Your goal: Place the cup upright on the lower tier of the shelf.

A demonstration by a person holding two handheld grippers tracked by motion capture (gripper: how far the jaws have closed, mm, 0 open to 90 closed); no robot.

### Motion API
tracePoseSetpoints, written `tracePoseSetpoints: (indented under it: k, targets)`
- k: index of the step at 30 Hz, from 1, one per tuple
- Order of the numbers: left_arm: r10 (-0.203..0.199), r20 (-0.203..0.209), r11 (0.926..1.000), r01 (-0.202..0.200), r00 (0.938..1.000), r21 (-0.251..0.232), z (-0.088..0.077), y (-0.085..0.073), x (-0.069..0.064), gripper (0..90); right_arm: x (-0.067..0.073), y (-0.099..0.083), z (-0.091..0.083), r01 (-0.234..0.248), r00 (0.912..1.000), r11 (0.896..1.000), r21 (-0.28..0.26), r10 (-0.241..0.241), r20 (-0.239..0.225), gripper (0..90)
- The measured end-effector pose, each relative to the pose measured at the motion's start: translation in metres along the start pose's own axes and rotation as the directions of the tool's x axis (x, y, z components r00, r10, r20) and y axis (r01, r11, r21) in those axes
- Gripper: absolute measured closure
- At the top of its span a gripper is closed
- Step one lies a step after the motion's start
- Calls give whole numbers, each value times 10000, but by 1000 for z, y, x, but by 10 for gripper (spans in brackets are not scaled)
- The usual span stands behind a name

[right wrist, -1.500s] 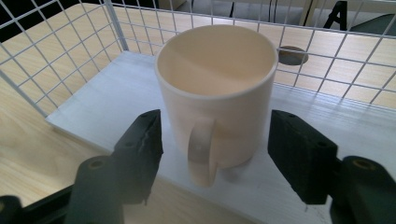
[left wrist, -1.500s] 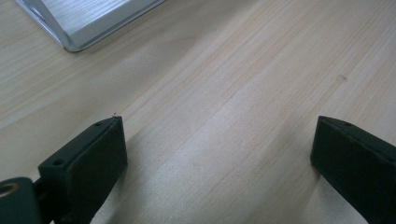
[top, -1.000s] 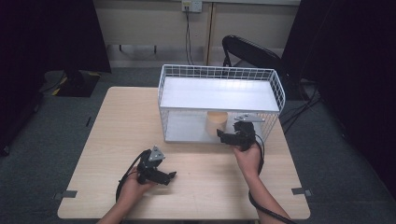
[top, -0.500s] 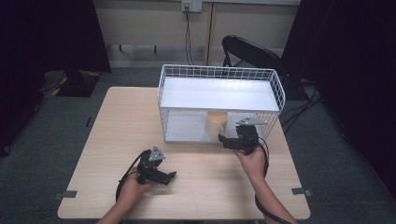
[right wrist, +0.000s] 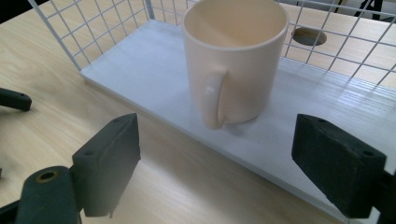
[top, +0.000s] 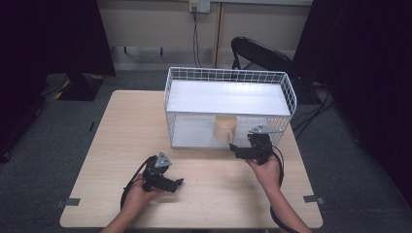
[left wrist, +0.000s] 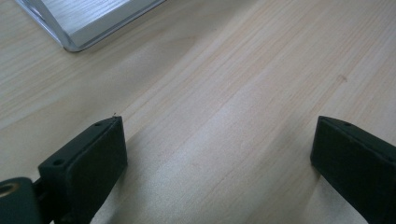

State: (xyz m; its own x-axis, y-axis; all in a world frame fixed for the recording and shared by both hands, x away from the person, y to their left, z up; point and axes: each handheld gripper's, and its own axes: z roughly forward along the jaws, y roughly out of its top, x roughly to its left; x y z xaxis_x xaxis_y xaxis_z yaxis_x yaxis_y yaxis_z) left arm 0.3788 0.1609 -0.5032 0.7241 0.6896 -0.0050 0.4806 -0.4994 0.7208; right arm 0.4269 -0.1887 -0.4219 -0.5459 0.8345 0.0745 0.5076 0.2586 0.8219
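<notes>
Over the pale wood-grain worktop [top: 121,131], the left tool [left wrist: 219,154] gapes wide, empty. The right tool [right wrist: 215,163] spreads equally wide, empty, facing a glossy cream mug [right wrist: 236,58] upright on the wire rack's [top: 228,77] smooth white lower shelf [right wrist: 154,70].

Rack [top: 228,97] front is open; only the mug [right wrist: 235,60] stands inside.

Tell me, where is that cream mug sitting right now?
The mug stands upright on the lower shelf of the white wire rack, near its open front edge, handle facing the open right claw just ahead of it.
</notes>
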Motion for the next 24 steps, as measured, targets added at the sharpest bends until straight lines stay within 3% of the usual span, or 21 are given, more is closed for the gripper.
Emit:
tracePoseSetpoints:
  k: [24]
  targets:
    - [3,-4,10000,-3,10000,1,0,0,0,32,-9,-18,-18,297,9994,9995,87,-295,-201,149]
